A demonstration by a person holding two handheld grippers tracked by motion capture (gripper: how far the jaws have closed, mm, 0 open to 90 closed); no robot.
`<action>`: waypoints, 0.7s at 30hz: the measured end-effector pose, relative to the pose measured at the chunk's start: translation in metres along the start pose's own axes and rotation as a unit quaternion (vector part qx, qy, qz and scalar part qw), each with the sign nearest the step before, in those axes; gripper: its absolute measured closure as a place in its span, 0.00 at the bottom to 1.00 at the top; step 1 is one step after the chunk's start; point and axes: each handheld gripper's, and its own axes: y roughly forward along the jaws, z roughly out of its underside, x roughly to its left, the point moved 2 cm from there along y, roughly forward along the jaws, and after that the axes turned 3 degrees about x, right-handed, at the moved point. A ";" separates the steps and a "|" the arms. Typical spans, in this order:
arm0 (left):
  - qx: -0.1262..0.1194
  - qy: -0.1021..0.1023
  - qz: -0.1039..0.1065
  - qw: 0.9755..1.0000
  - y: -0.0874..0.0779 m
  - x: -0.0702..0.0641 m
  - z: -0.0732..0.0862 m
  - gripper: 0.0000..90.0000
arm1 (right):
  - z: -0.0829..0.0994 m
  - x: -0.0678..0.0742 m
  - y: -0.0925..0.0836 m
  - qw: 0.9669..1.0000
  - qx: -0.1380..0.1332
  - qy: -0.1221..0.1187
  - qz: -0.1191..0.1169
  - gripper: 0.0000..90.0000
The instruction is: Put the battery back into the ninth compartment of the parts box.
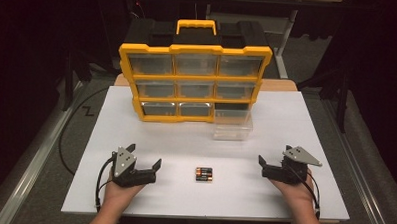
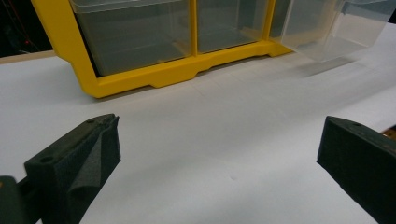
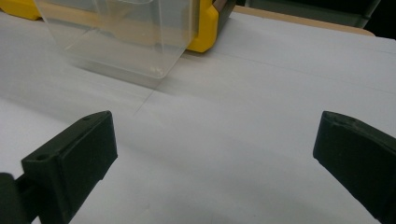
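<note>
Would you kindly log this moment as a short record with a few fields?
Surface: white table
Organizer: yellow drawer cabinet standing upright at the far side
Drawer: clear bottom-right drawer pulled out, its front resting on the table
Batteries: small pack lying between the grippers, untouched
Left gripper: jaws open, holding nothing
Right gripper: jaws open, holding nothing

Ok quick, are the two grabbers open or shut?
Left gripper: open, holding nothing.
Right gripper: open, holding nothing.
</note>
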 end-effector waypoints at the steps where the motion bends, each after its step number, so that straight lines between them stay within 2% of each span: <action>1: 0.000 -0.001 0.000 1.000 -0.001 0.000 0.000 0.00 | 0.000 0.000 0.001 1.000 0.004 -0.001 0.002 0.01; 3: 0.012 -0.003 0.001 1.000 -0.002 0.001 -0.001 0.00 | 0.001 0.001 0.002 1.000 0.015 -0.003 0.001 0.01; 8: 0.007 0.006 0.001 1.000 -0.003 -0.002 -0.003 0.00 | 0.002 0.001 0.003 0.999 0.034 -0.011 0.004 0.01; 12: 0.003 0.001 0.003 1.000 -0.003 -0.001 -0.004 0.00 | 0.002 -0.001 0.004 0.999 0.046 -0.007 0.002 0.01; 14: 0.003 0.000 0.001 1.000 -0.003 -0.001 -0.005 0.00 | 0.003 -0.004 0.004 0.998 0.055 0.008 -0.008 0.01; 18: 0.001 0.017 0.000 1.000 -0.003 -0.005 -0.008 0.00 | 0.002 -0.009 0.004 0.998 0.067 0.009 -0.002 0.01; 21: 0.005 0.010 0.002 1.000 0.000 -0.005 -0.008 0.00 | 0.002 -0.011 0.003 0.997 0.078 0.008 -0.003 0.01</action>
